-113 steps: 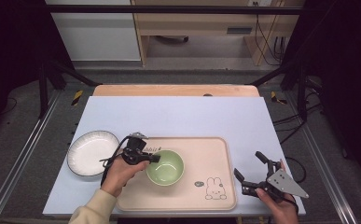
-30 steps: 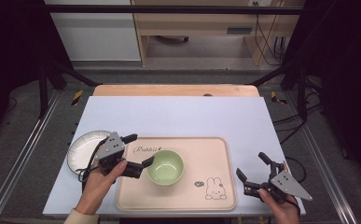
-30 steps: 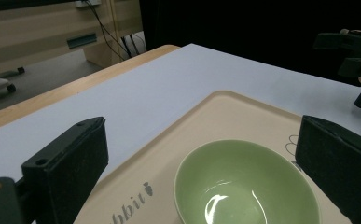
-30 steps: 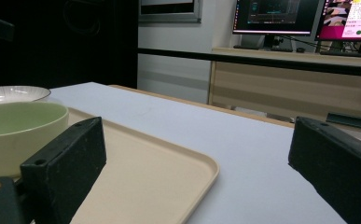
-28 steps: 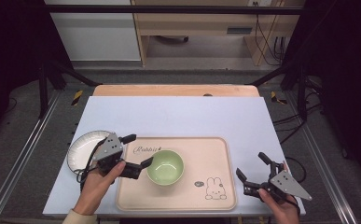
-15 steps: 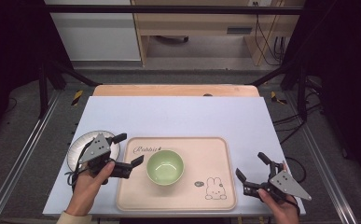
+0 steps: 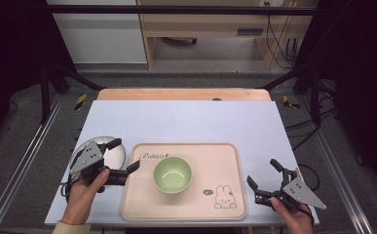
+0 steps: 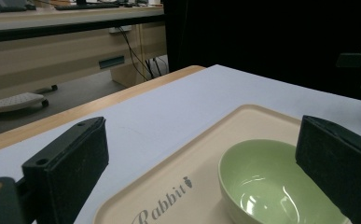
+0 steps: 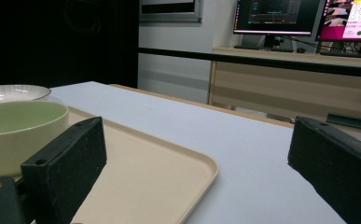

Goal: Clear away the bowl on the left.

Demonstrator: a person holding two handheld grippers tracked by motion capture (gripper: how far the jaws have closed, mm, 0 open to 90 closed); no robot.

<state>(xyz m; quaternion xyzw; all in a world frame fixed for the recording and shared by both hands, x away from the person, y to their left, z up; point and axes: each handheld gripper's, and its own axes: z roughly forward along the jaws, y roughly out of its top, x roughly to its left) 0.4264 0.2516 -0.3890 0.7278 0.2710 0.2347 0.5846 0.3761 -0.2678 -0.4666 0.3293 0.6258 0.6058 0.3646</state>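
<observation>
Bowl in tray, plate left of tray, both on table

White plate at 9 o'clock of the tray is half covered by the left gripper and its grey plate. Green bowl is cut by the bottom edge in the left gripper view, its right rim behind a jaw. In the right gripper view the bowl runs off at 9 o'clock; monitor text at 1 o'clock too small to read.

Glossy green bowl — perhaps ceramic — on matt plastic tray.
</observation>
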